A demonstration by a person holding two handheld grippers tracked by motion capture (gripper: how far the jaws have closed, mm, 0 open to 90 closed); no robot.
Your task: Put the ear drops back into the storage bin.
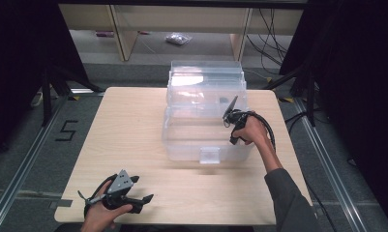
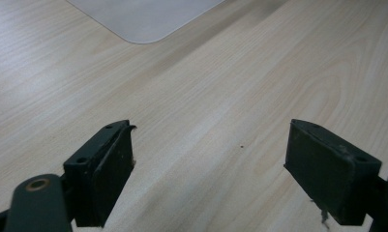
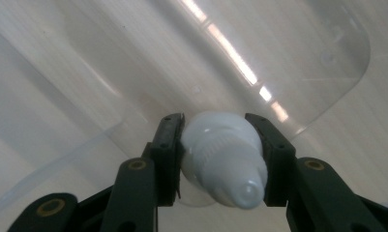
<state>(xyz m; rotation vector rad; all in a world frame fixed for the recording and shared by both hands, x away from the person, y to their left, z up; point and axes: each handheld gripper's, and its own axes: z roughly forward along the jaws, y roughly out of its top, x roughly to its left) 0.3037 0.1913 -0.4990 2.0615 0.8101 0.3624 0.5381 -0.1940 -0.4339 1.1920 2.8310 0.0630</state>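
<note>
Progress check: your right gripper is over the open clear plastic bin at mid-desk, its jaws clenched on a small white bottle. In the right gripper view the bottle sits squarely between the jaws, nozzle cap pointing back at the camera, with the bin's transparent floor and wall behind it. So the pick looks done and the carry looks close to done; my read is you're at the placing step, with the bottle inside or just above the bin's opening. I can't tell from these views whether it touches the bin floor yet. What's left, as I judge it: lower it, let go, pull the gripper out clear of the bin wall, maybe close the lid, which stands raised at the bin's far side. Your left gripper is parked at the near left of the desk, well apart from the bin, jaws spread wide with nothing between them, only bare wood grain under them in the left gripper view. It has no part in this step so far.
</note>
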